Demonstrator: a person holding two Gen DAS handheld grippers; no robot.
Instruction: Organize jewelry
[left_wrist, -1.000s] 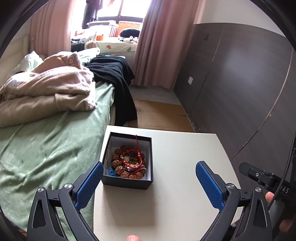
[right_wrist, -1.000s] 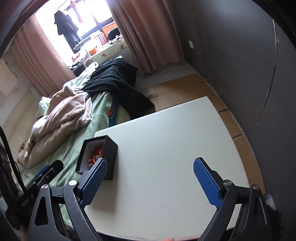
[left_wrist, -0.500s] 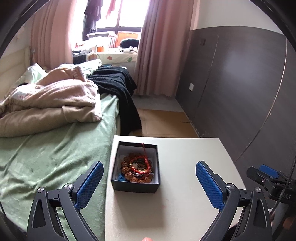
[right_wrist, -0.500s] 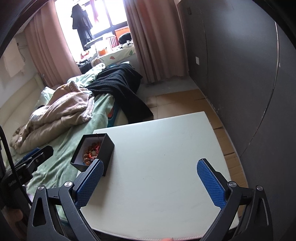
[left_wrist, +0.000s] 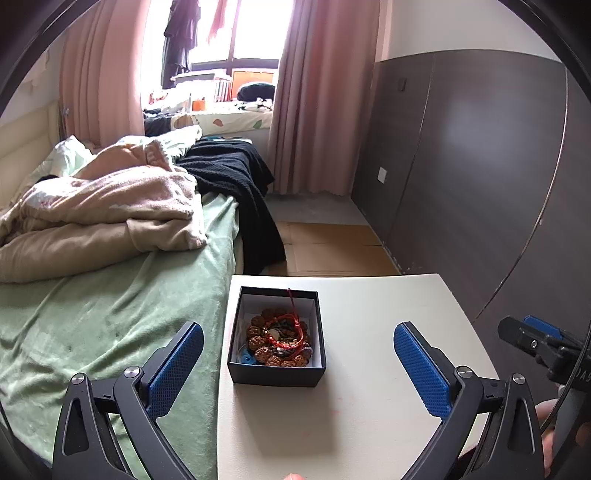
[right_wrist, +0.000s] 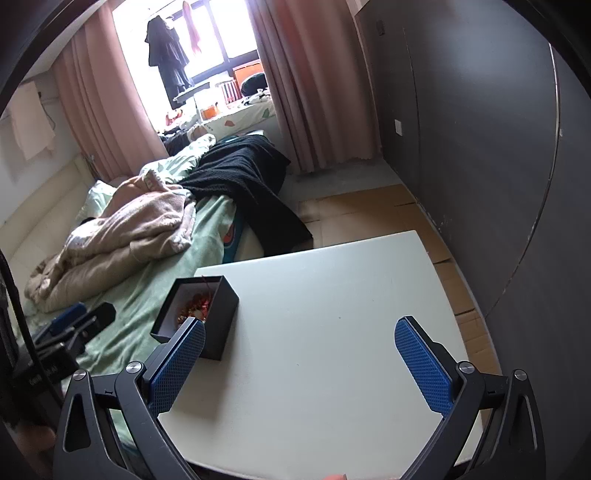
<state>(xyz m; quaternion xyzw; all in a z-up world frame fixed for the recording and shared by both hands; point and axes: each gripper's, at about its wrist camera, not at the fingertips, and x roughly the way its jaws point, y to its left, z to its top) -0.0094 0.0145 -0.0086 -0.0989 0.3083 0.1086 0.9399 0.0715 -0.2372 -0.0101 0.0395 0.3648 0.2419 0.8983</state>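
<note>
A small black box (left_wrist: 276, 374) with a white lining stands near the left edge of a white table (left_wrist: 369, 406). It holds a heap of jewelry (left_wrist: 279, 341): brown bead bracelets, a red cord bracelet and something blue. My left gripper (left_wrist: 297, 363) is open and empty, raised above and short of the box. My right gripper (right_wrist: 300, 352) is open and empty over the table, to the right of the box (right_wrist: 218, 334). The jewelry (right_wrist: 195, 307) shows partly inside.
A bed with a green sheet (left_wrist: 92, 314), a beige blanket (left_wrist: 99, 210) and a black garment (left_wrist: 236, 177) lies left of the table. Dark wall panels (left_wrist: 480, 166) stand on the right. Cardboard covers the floor (left_wrist: 332, 247) beyond the table. Pink curtains hang at the window.
Both grippers have drawn back and tilted up from the table, so the box looks smaller and farther. Both stay open and empty. The box has not moved.
</note>
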